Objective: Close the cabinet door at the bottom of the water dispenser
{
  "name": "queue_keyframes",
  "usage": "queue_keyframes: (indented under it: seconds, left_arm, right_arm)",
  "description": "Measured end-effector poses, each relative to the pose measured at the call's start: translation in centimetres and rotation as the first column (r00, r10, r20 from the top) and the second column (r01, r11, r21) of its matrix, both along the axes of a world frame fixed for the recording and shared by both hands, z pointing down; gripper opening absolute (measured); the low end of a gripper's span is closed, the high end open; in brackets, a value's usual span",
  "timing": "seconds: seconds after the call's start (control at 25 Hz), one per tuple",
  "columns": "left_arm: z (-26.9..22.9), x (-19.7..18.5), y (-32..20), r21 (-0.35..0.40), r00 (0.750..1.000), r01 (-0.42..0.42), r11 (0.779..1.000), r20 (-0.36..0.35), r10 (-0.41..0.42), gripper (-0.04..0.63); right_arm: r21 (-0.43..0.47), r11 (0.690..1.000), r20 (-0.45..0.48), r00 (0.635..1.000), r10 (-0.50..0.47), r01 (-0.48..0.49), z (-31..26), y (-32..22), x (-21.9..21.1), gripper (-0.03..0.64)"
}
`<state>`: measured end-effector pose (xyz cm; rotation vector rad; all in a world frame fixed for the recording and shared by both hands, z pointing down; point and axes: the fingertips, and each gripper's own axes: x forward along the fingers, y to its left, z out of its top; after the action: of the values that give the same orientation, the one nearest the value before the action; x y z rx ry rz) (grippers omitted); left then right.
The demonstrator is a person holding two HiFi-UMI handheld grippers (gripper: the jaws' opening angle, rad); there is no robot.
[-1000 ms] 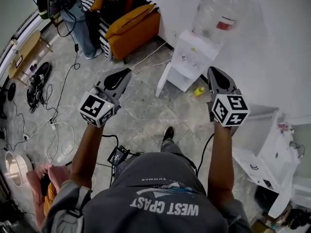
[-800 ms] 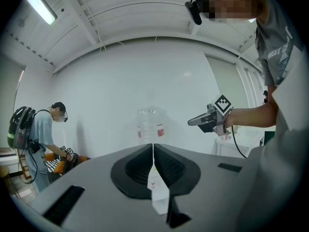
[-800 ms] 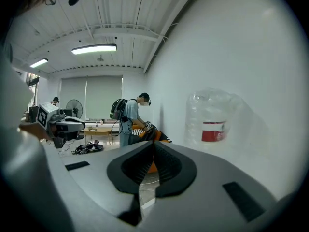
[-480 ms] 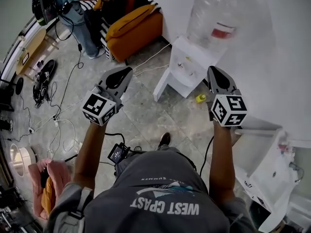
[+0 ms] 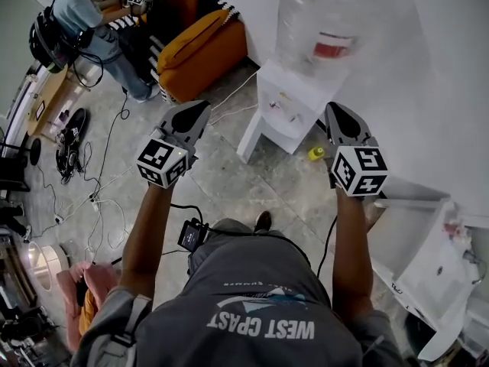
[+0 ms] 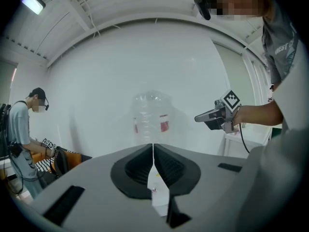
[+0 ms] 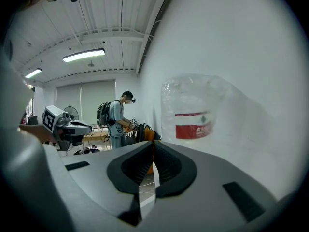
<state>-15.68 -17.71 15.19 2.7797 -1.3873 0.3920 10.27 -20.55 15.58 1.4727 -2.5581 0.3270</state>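
The white water dispenser (image 5: 294,102) stands against the wall with a clear bottle (image 5: 317,21) on top. Its bottom cabinet door (image 5: 248,134) hangs open, swung out to the left. My left gripper (image 5: 202,107) is shut and empty, held in the air left of the open door and apart from it. My right gripper (image 5: 334,110) is also shut and empty, and hovers just right of the dispenser. In the left gripper view the jaws (image 6: 153,146) point at the bottle (image 6: 151,117). The right gripper (image 7: 153,144) has the bottle (image 7: 193,115) to its right.
A small yellow object (image 5: 315,153) lies on the floor right of the dispenser. An orange sofa (image 5: 202,48) stands at the back left, with a person (image 5: 76,17) beside it. Cables (image 5: 95,197) trail over the tiled floor. A white unit (image 5: 428,258) is at the right.
Both grippers have come forward with me, nearer the dispenser, which now sits closer and further left in the head view. Both stay shut.
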Motion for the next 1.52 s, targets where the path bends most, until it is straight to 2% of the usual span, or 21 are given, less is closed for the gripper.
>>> queue_keyframes:
  seconds: [0.36,0.64,0.96,1.16,1.52]
  left_arm:
    - [4.9,1.2,-3.9,-0.088,0.999,-0.045,0.995,-0.008,0.045,0.023]
    - [11.5,0.4,-7.7,-0.188,0.997,-0.074,0.979,-0.021,0.071,0.023]
    - [19.8,0.1,-11.0,-0.297,0.992,-0.127,0.946,-0.014,0.128,0.023]
    - [25.3,0.0,-12.8,-0.369,0.987,-0.15,0.917,-0.004,0.16,0.023]
    - [33.5,-0.2,-13.1,-0.475,0.981,-0.167,0.864,0.01,0.195,0.023]
  right_arm:
    - [-0.039,0.991,-0.002,0.992,0.128,-0.128,3.0,-1.2,3.5,0.029]
    - [-0.096,0.968,-0.033,0.973,0.23,-0.232,7.5,-2.4,5.1,0.029]
    - [-0.176,0.932,-0.054,0.948,0.312,-0.317,13.8,-2.8,5.5,0.029]
    - [-0.232,0.904,-0.068,0.933,0.352,-0.358,17.7,-2.8,5.6,0.029]
    - [-0.31,0.856,-0.088,0.909,0.408,-0.415,23.8,-1.9,6.1,0.031]
